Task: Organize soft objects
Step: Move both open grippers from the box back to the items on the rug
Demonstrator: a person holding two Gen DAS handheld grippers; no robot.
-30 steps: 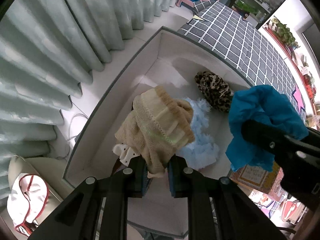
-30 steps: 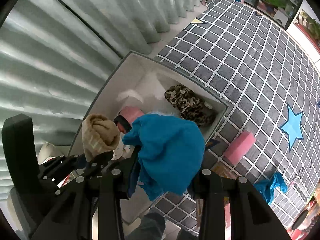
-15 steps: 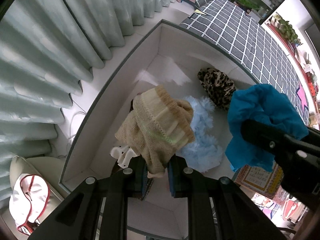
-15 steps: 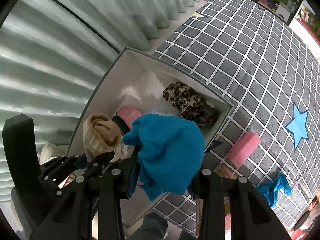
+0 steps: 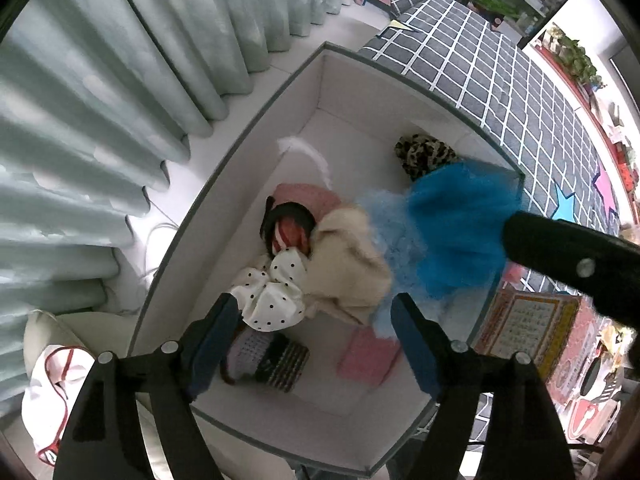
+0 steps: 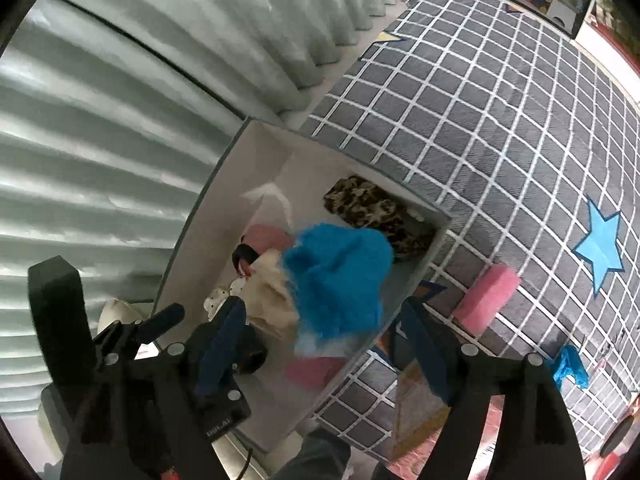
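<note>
Both grippers hang above a white storage box [image 5: 256,128] that also shows in the right wrist view [image 6: 224,184]. My left gripper [image 5: 316,344] is open and empty; a beige knitted cloth [image 5: 348,276] is blurred below it, inside the box. My right gripper [image 6: 324,344] is open; a blue fluffy cloth [image 6: 340,276] is blurred just in front of it over the box, and shows in the left wrist view [image 5: 460,224]. In the box lie a leopard-print piece [image 5: 424,152], a light blue fluffy piece [image 5: 384,236], a polka-dot white piece [image 5: 272,292] and pink items [image 5: 368,352].
Pale green curtains [image 5: 120,80] hang left of the box. A grey checked rug [image 6: 500,120] with blue stars lies to the right. On it lie a pink sponge-like block [image 6: 488,296] and a small blue cloth [image 6: 568,364]. A white bag [image 5: 48,392] sits at lower left.
Both grippers have opened. The beige cloth has left the left gripper and dropped into the box; the blue cloth has left the right gripper and is blurred over the box.
</note>
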